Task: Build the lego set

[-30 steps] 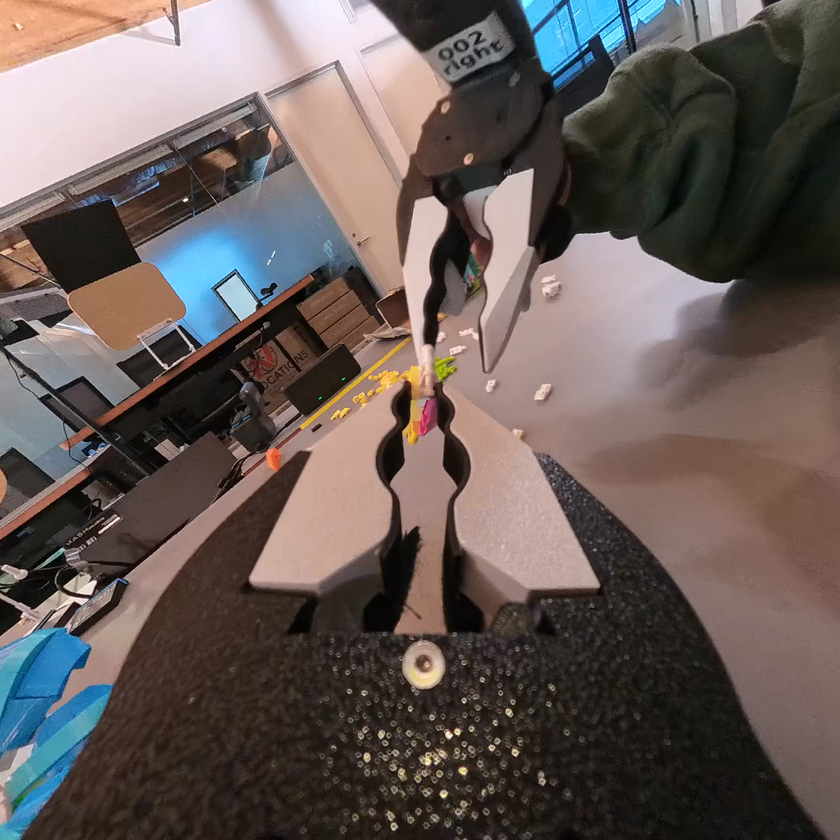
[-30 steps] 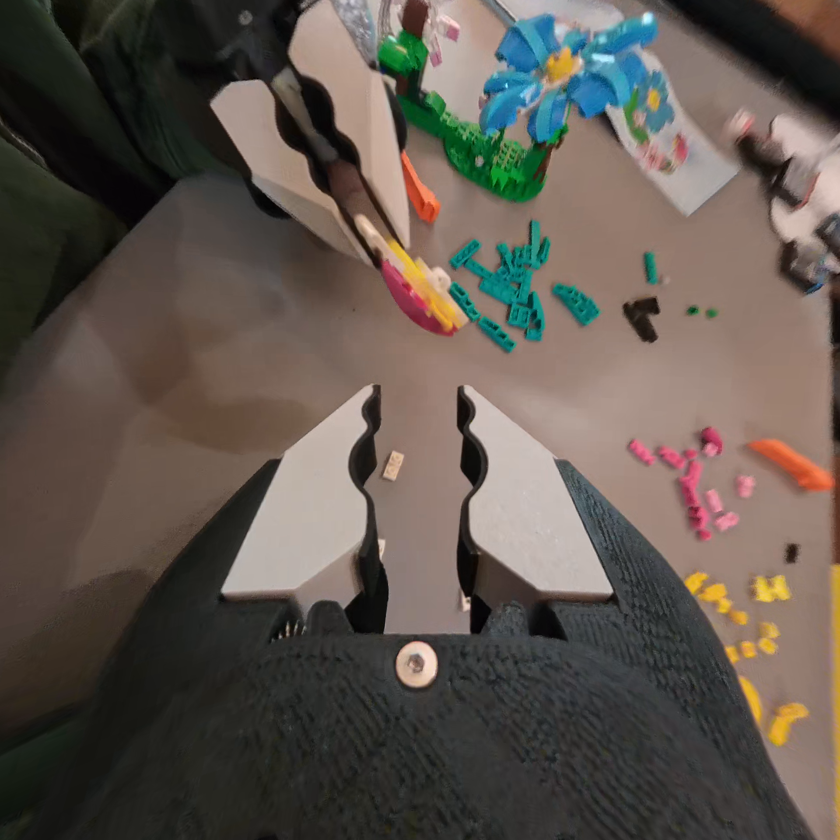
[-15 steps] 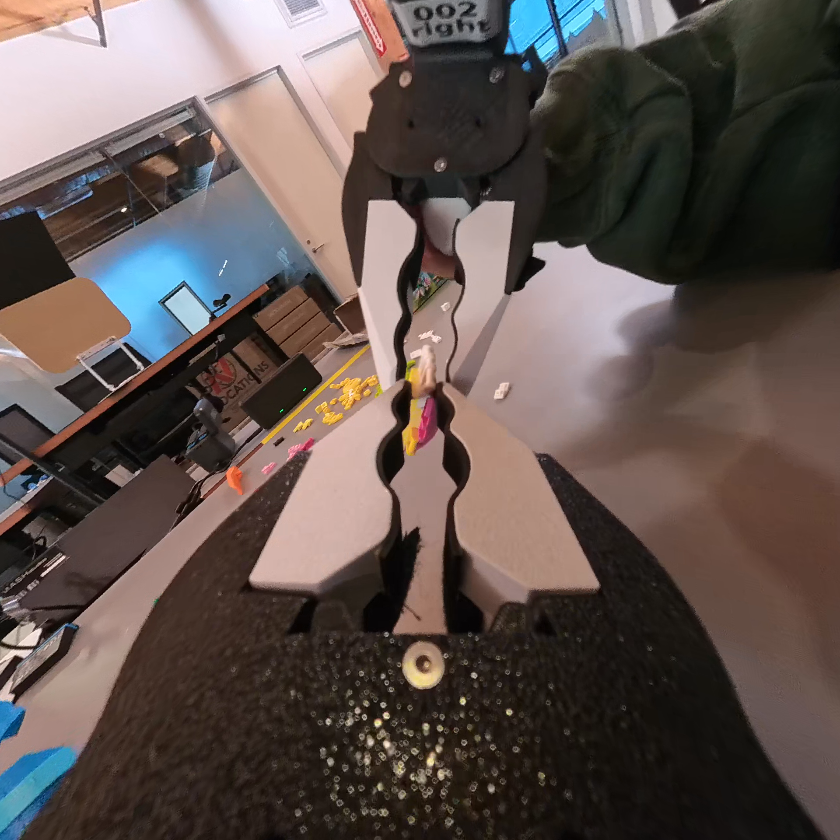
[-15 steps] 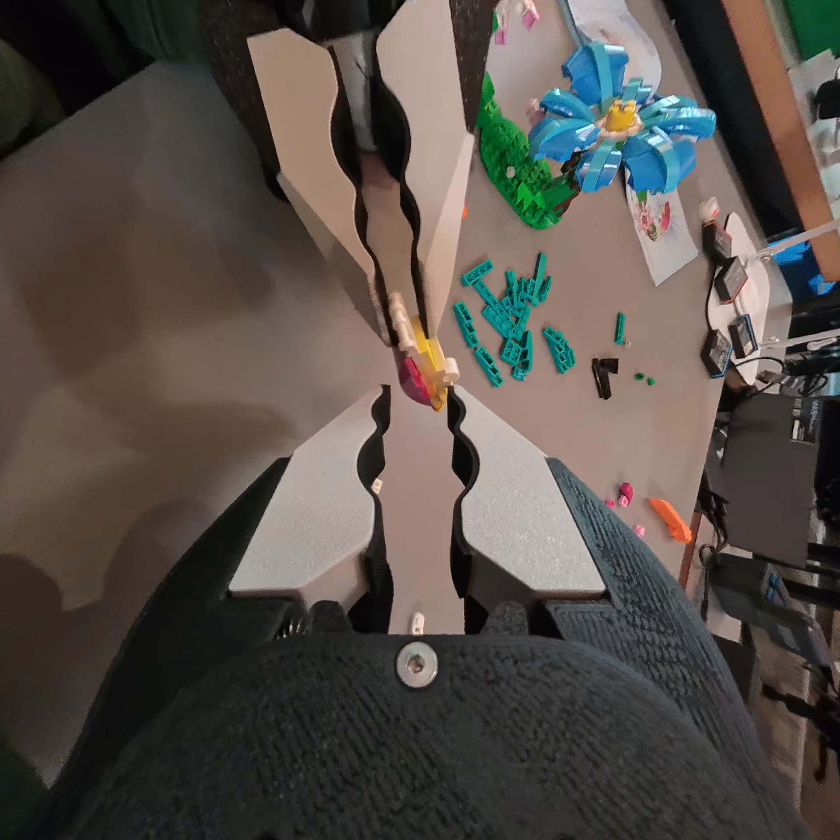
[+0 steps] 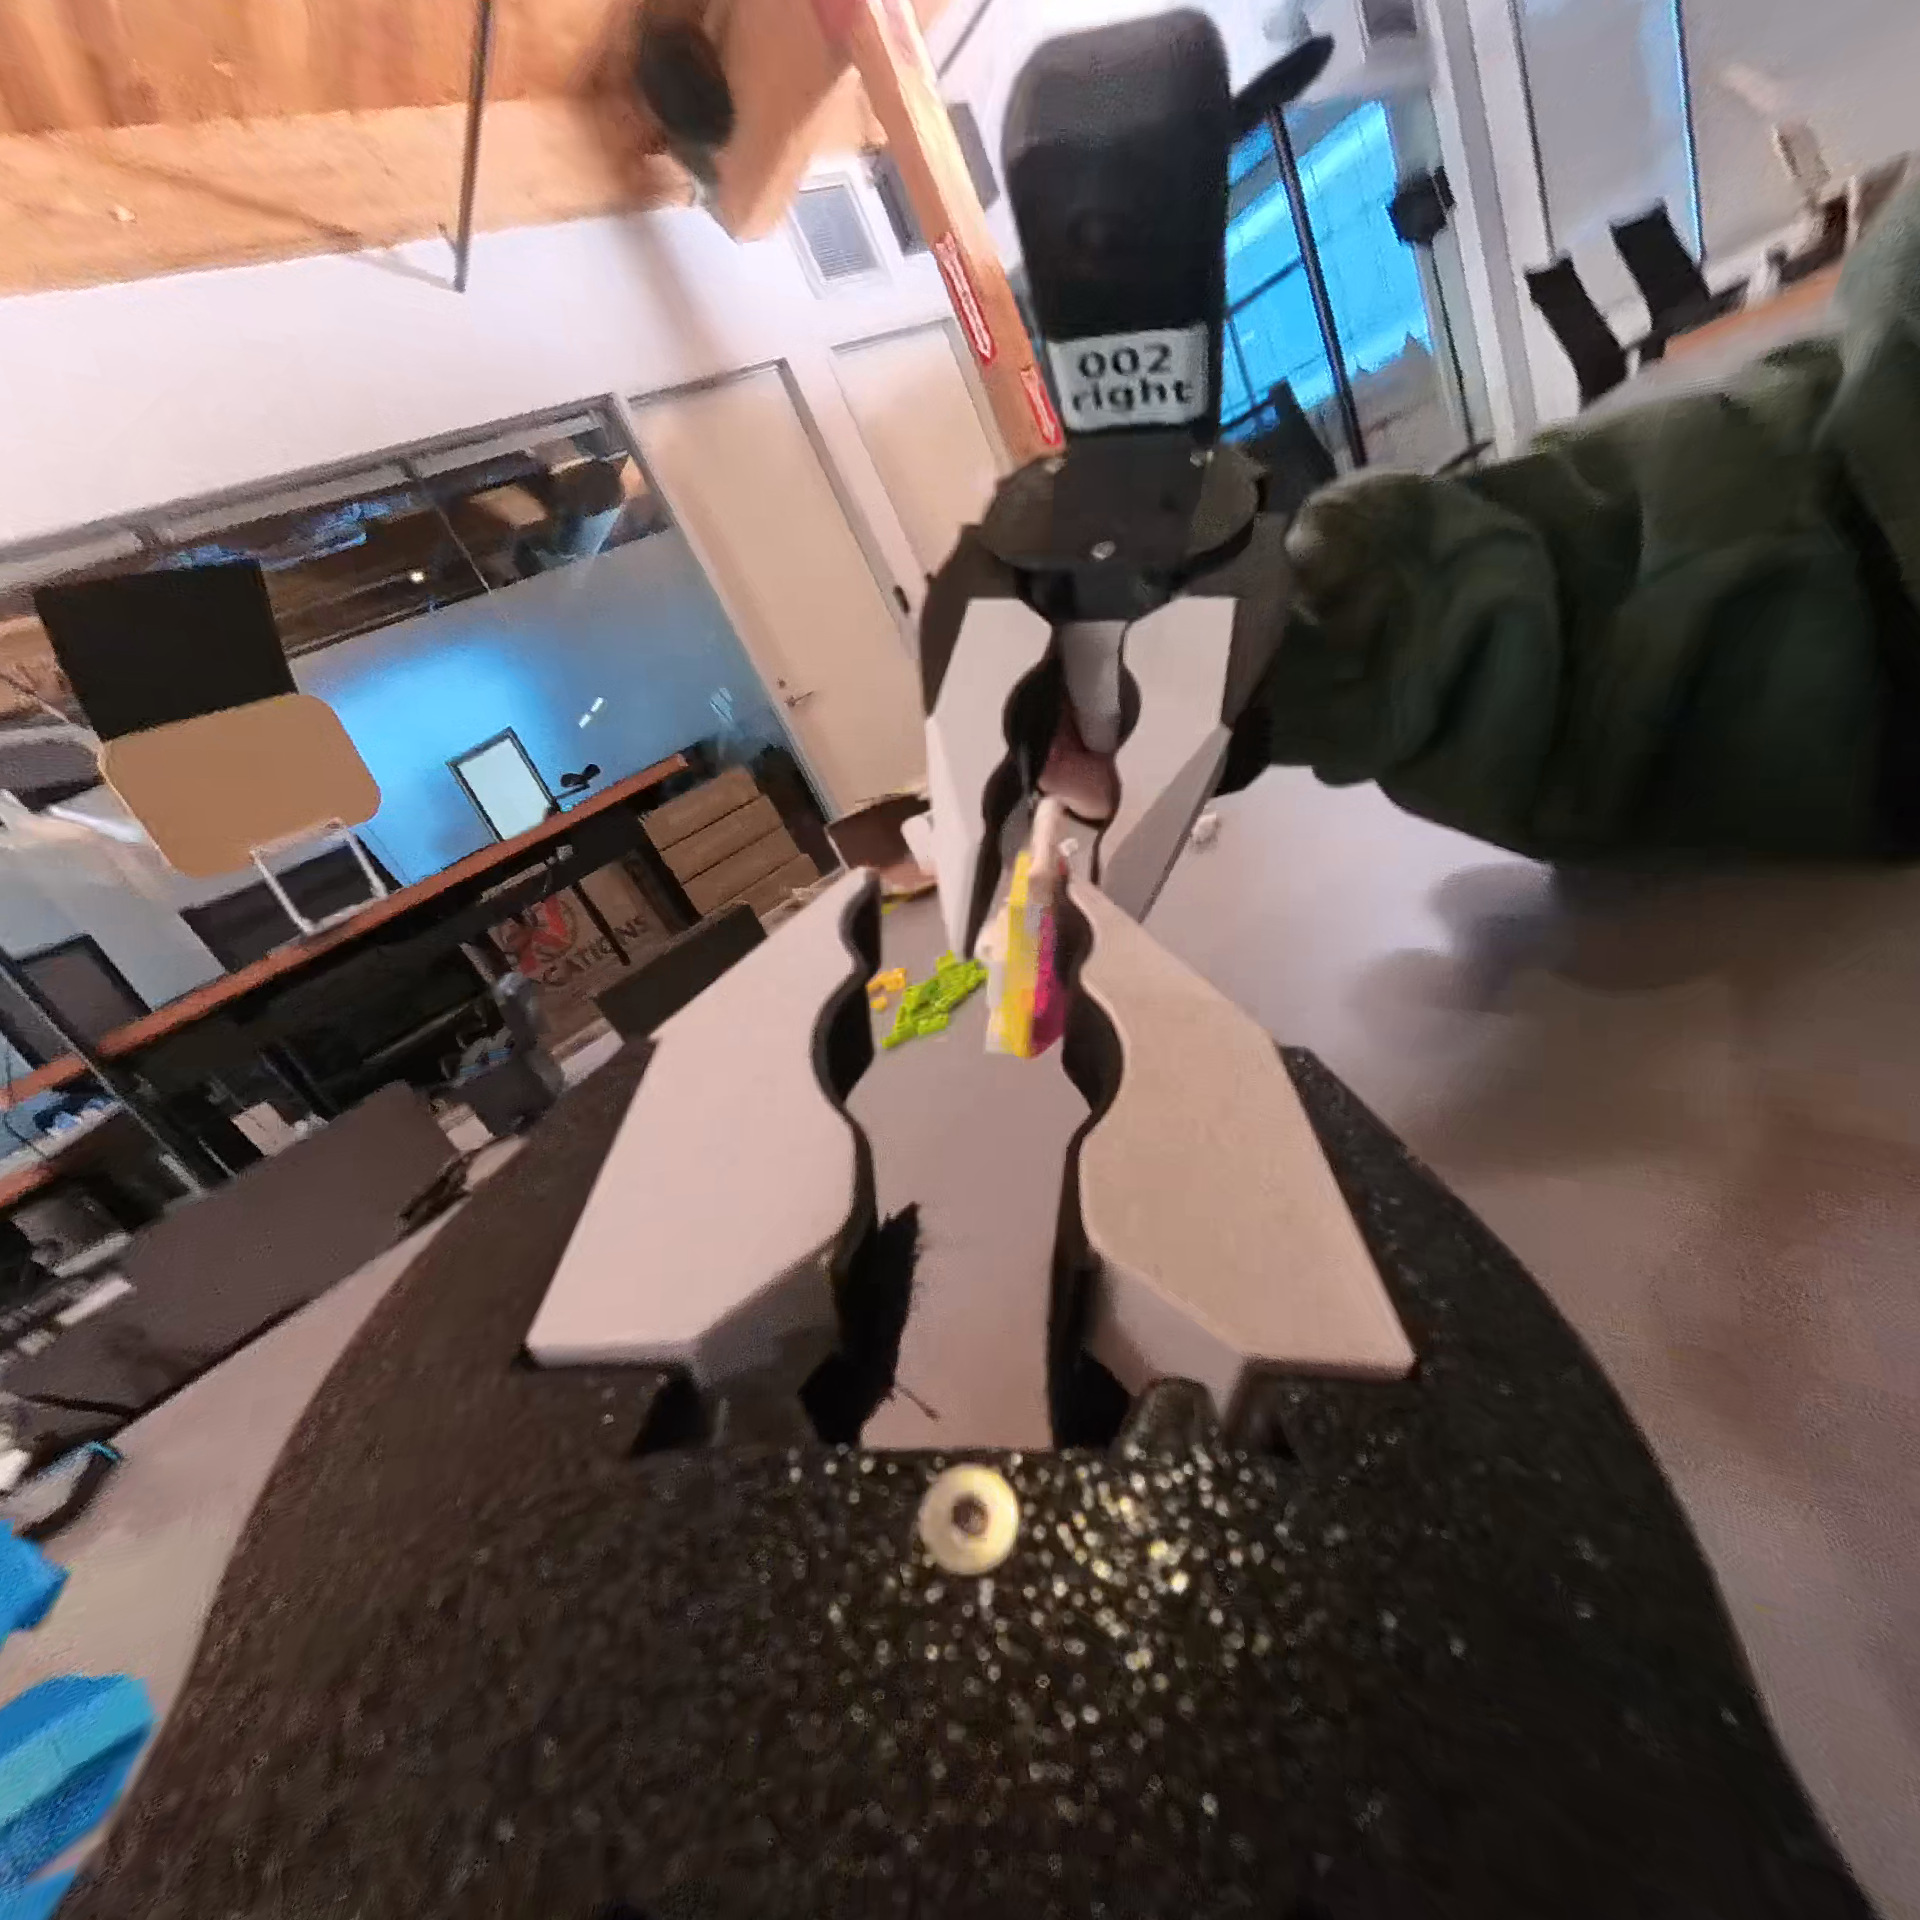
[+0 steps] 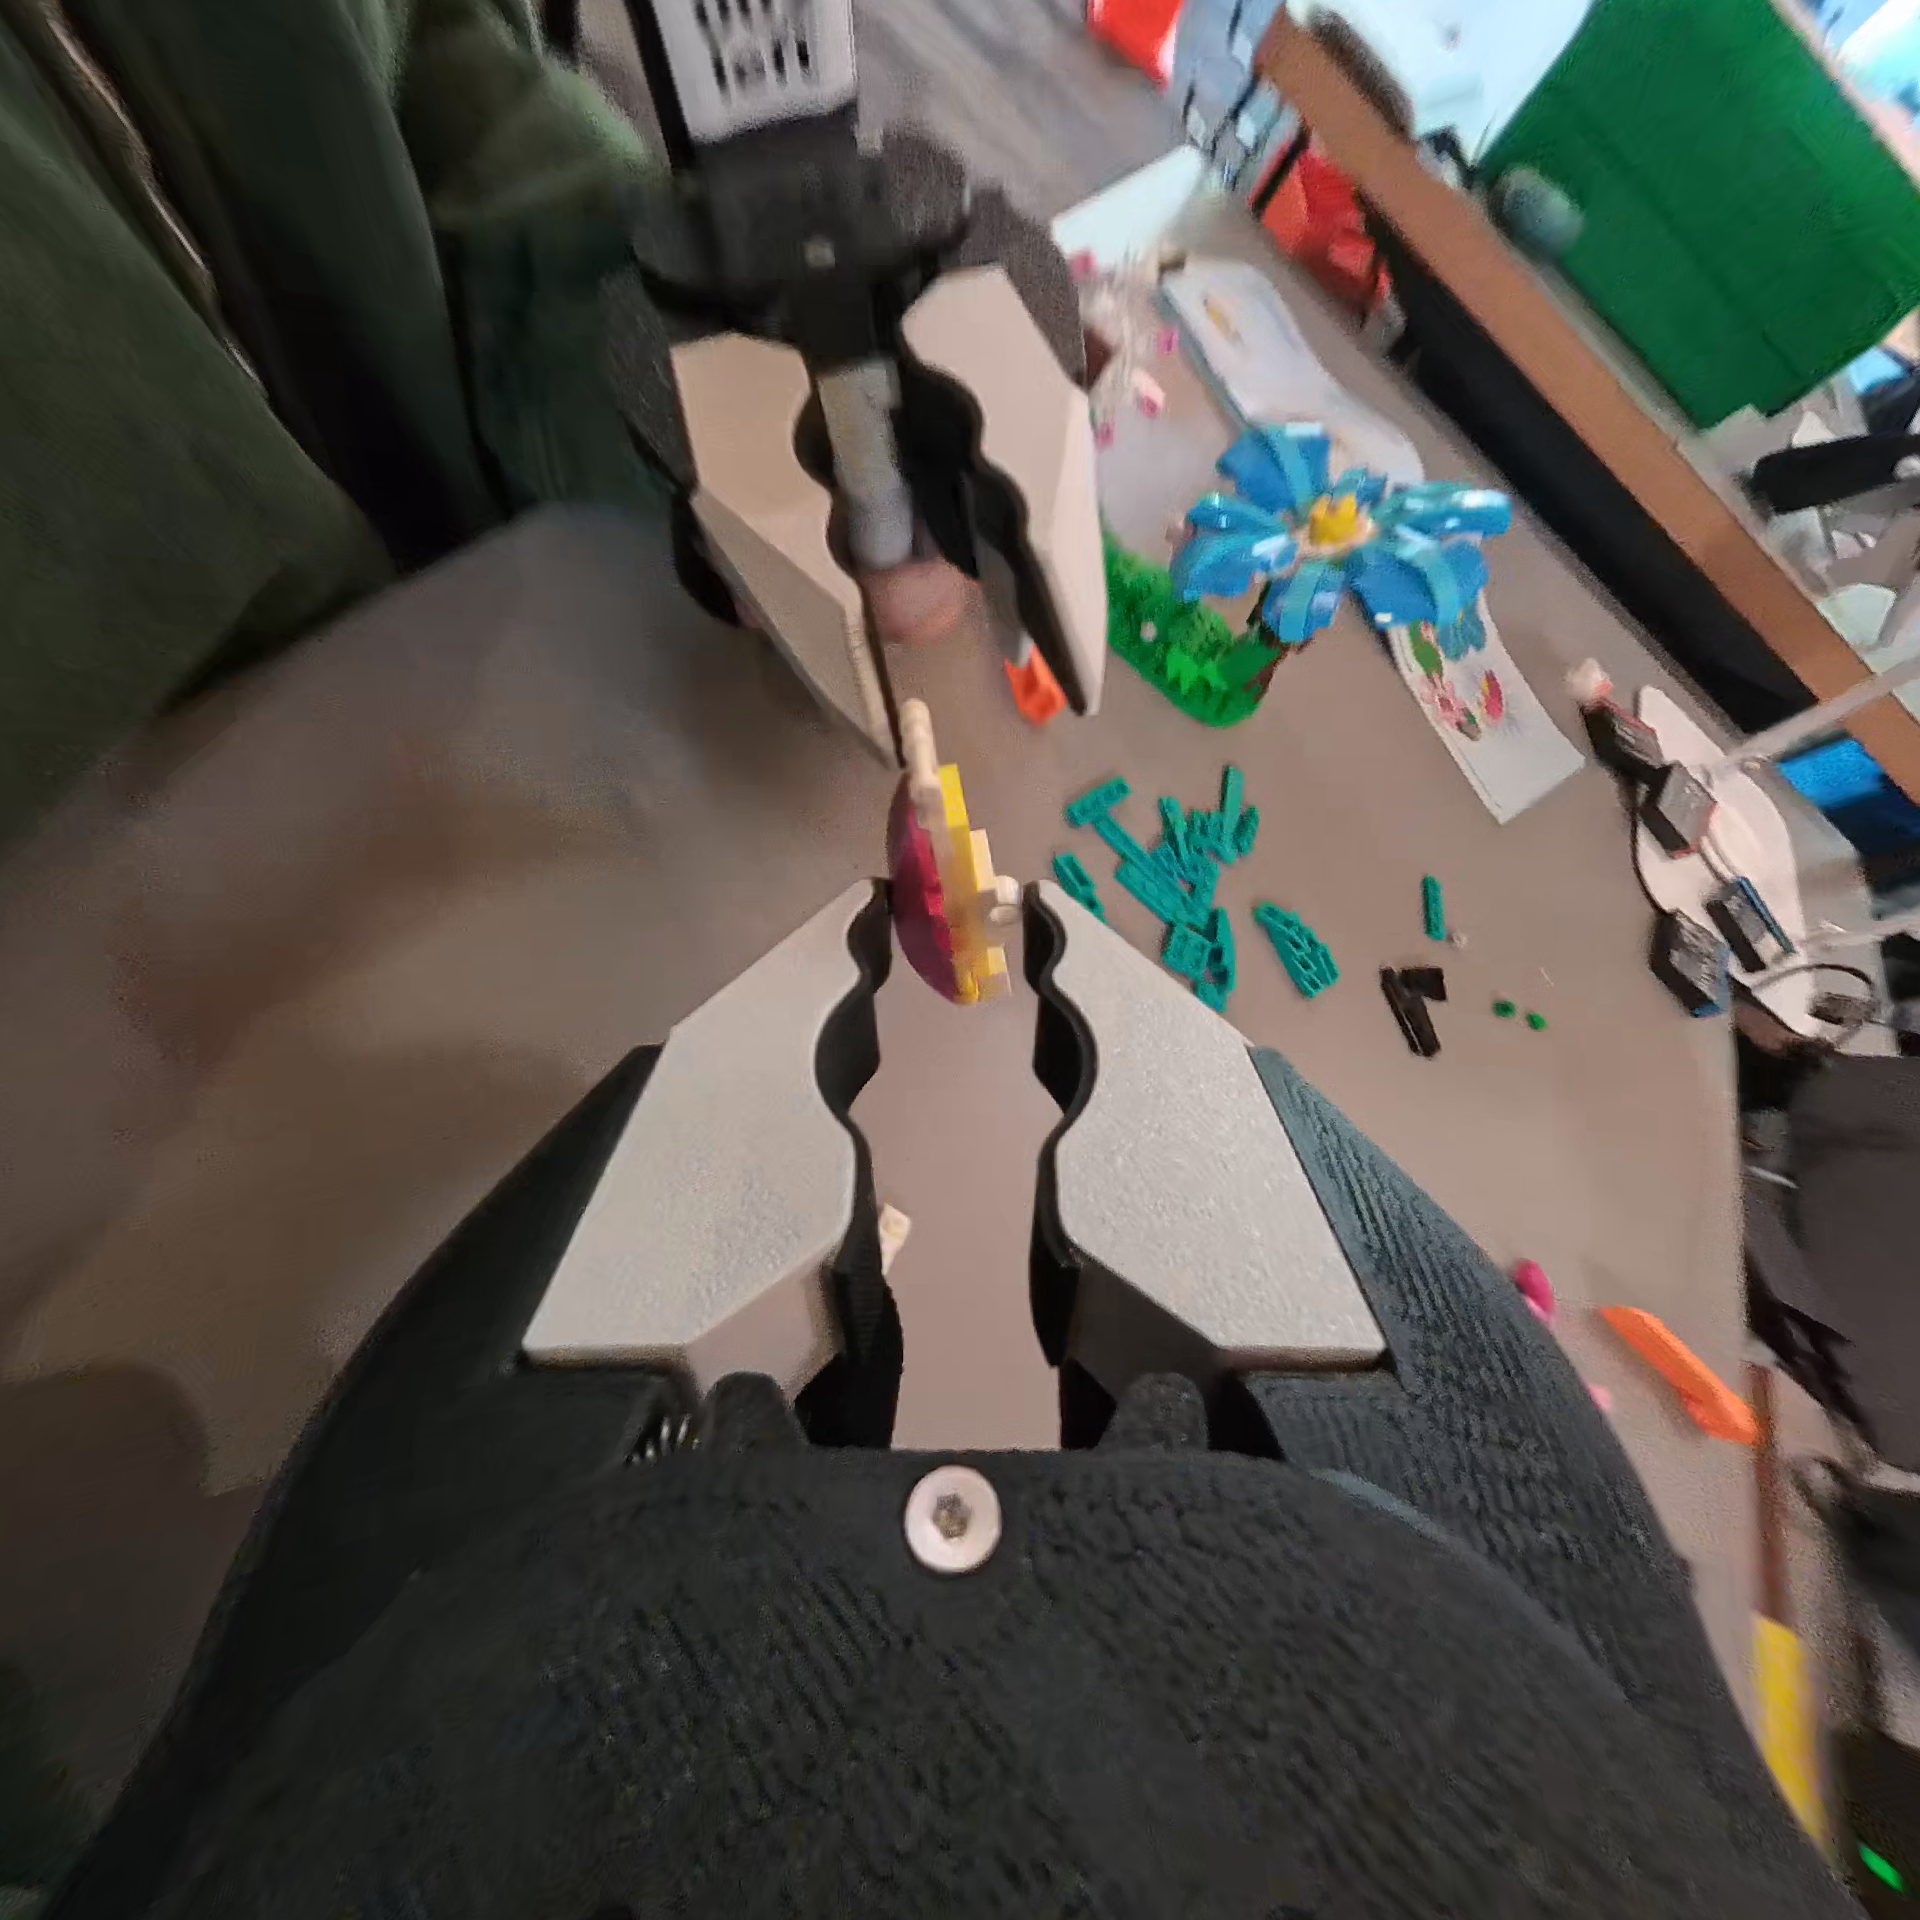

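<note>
A small petal piece [image 6: 945, 914], pink and yellow with a white stem, hangs in the air above the grey table [image 6: 416, 831]. My right gripper [image 6: 956, 904] is shut on it, one fingertip on its pink side and the other at its white stud. My left gripper [image 5: 971, 894] is open and empty, facing the right one. In the left wrist view the petal piece [image 5: 1023, 966] sits beside the left gripper's right finger [image 5: 1164, 1091]. In the right wrist view the left gripper [image 6: 982, 727] is just beyond the piece, one fingertip at the white stem. Both views are blurred.
A blue flower model [image 6: 1330, 540] on a green base stands at the back right, beside an instruction booklet [image 6: 1475, 707]. Teal bricks [image 6: 1174, 873], black pieces [image 6: 1408, 1003] and an orange piece [image 6: 1683, 1371] lie to the right. Lime bricks [image 5: 935, 997] lie farther off. A green sleeve [image 5: 1558, 644] holds the right gripper. Left tips and right tips are each some 20 cm from the blue flower model [image 6: 1330, 540].
My left gripper, which was shut on the petal piece, has opened and let it go. My right gripper has moved in and closed around the piece.
</note>
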`<state>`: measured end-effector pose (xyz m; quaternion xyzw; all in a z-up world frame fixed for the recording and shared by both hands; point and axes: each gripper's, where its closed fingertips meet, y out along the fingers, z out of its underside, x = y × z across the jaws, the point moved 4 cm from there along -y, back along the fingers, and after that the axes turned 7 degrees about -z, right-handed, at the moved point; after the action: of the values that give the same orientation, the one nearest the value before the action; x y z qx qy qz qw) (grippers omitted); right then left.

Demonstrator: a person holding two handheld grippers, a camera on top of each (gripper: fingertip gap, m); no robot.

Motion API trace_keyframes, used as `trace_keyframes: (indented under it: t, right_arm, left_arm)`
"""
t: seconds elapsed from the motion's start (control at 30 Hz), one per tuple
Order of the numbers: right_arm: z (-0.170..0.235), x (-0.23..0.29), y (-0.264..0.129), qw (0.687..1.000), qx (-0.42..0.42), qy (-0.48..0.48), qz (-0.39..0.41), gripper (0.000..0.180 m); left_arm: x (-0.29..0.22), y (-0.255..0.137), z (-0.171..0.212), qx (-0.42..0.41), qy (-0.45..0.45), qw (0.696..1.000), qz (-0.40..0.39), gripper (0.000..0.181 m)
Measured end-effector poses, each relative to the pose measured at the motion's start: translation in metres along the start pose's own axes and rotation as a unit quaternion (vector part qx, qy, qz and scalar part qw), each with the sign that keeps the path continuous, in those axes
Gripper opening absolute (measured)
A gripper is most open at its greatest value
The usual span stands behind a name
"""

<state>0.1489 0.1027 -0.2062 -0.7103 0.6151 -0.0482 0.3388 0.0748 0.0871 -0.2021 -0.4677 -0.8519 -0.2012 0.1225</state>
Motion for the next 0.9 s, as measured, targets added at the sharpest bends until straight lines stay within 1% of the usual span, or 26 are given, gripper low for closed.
trace_keyframes:
  t: [0.03,0.17,0.27,0.3,0.33,0.43,0.53,0.67,0.87,0.9]
  right_arm:
    - [-0.002,0.000,-0.003,1.000,-0.026,0.012,-0.007,0.024]
    - [-0.003,0.001,-0.003,0.996,-0.076,0.033,-0.026,0.024]
    - [-0.003,0.000,-0.004,0.994,-0.099,0.043,-0.030,0.024]
    - [-0.003,-0.001,-0.006,0.992,-0.109,0.047,-0.030,0.024]
    - [-0.004,-0.002,-0.009,0.991,-0.123,0.053,-0.029,0.024]
    - [-0.010,-0.004,-0.016,0.984,-0.166,0.062,-0.032,0.024]
    - [-0.022,0.000,-0.016,0.975,-0.207,0.061,-0.050,0.023]
    - [-0.029,0.005,-0.008,0.972,-0.220,0.052,-0.068,0.023]
    - [-0.037,0.007,-0.010,0.965,-0.247,0.043,-0.073,0.023]
    - [-0.037,0.007,-0.010,0.965,-0.247,0.042,-0.072,0.023]
  left_arm:
    - [0.002,0.000,-0.001,-0.003,-0.025,1.000,0.001,0.032]
    - [0.005,-0.001,-0.001,-0.009,-0.095,0.995,0.022,0.039]
    - [0.007,-0.001,-0.001,-0.010,-0.112,0.993,0.020,0.040]
    - [0.006,-0.002,-0.001,-0.010,-0.116,0.993,0.027,0.043]
    - [0.003,-0.002,-0.001,-0.008,-0.119,0.992,0.039,0.050]
    - [-0.006,0.000,0.001,0.000,-0.129,0.989,0.072,0.054]
    - [-0.010,0.001,0.002,0.009,-0.122,0.989,0.081,0.049]
    - [-0.009,-0.003,-0.004,-0.015,-0.114,0.990,0.081,0.032]
    - [-0.013,-0.003,-0.004,-0.013,-0.104,0.990,0.091,0.028]
    - [-0.013,-0.003,-0.005,-0.015,-0.102,0.990,0.091,0.023]
